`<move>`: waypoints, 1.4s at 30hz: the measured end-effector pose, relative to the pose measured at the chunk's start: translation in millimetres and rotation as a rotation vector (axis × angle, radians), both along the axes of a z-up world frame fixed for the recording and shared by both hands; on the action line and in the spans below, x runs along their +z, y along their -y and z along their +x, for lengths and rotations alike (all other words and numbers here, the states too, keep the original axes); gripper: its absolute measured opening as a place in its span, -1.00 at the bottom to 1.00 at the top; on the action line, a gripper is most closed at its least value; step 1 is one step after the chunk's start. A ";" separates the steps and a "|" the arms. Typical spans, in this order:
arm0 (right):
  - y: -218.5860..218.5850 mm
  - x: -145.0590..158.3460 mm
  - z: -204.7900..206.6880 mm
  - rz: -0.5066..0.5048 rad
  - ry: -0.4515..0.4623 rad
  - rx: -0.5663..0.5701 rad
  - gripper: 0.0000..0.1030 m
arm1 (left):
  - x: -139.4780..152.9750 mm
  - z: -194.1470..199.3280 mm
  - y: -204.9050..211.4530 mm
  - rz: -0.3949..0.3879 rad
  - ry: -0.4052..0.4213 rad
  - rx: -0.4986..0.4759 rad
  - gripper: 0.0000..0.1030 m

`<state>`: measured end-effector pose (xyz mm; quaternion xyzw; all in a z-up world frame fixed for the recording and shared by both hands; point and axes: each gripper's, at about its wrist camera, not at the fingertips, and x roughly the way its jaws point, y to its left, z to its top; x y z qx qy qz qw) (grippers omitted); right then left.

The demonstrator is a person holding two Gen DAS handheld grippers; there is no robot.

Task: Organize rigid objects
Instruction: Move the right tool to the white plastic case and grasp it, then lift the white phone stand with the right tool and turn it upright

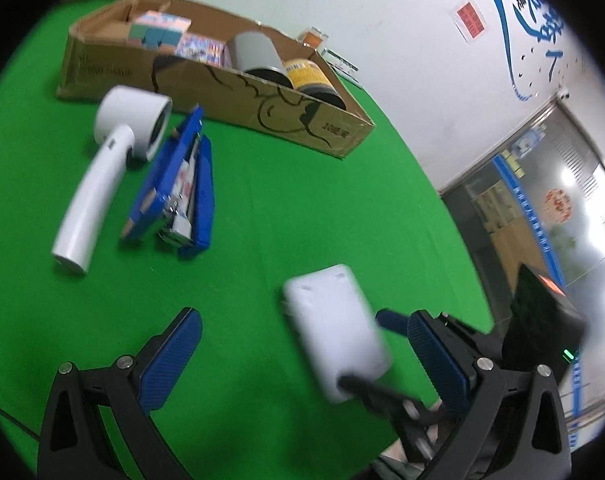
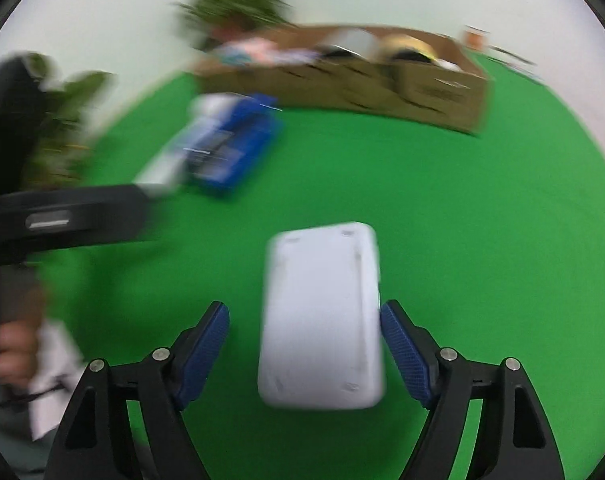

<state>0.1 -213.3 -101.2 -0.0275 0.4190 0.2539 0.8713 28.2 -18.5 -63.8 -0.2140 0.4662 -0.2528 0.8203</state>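
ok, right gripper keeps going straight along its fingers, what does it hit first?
Probably the white rectangular block: it lies on the green cloth between the open fingers of the right gripper, nearer the right-side one. Blur leaves contact and height unclear.

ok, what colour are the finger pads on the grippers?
Blue, with a fine textured pattern, on black frames. Sharpest on the left gripper's pads in the left wrist view.

white box point(image 2: 322, 316) | green cloth point(image 1: 282, 200) | blue stapler point(image 1: 178, 188) | claw pads point(image 2: 406, 356) blue, seemingly cross-hatched
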 end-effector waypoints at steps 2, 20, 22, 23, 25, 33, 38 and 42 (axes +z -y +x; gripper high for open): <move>-0.9 3.4 -5.1 -0.016 0.032 -0.003 0.64 | -3.1 1.9 3.8 -0.013 -0.020 -0.030 0.97; -10.3 -29.9 -5.9 0.010 -0.065 -0.090 0.39 | -44.1 11.5 47.5 -0.112 -0.190 -0.208 0.26; -6.4 -29.5 -3.3 0.028 -0.073 -0.111 0.39 | -43.0 10.6 51.8 -0.092 -0.180 -0.220 0.22; -4.3 -29.4 -2.9 0.031 -0.071 -0.120 0.38 | -42.6 10.4 52.3 -0.087 -0.179 -0.222 0.11; -1.3 -28.7 -1.8 0.032 -0.064 -0.141 0.37 | -44.3 10.9 50.9 -0.077 -0.186 -0.214 -0.14; 5.1 -25.2 6.9 0.080 -0.084 -0.147 0.37 | -36.7 12.8 43.1 -0.094 -0.163 -0.175 -0.64; -0.5 -15.7 13.4 0.130 -0.087 -0.092 0.39 | -19.1 11.6 34.8 -0.056 -0.132 -0.128 -0.64; -5.6 -25.9 32.0 0.254 -0.208 -0.014 0.41 | 0.6 7.7 25.4 -0.086 -0.104 -0.109 -0.68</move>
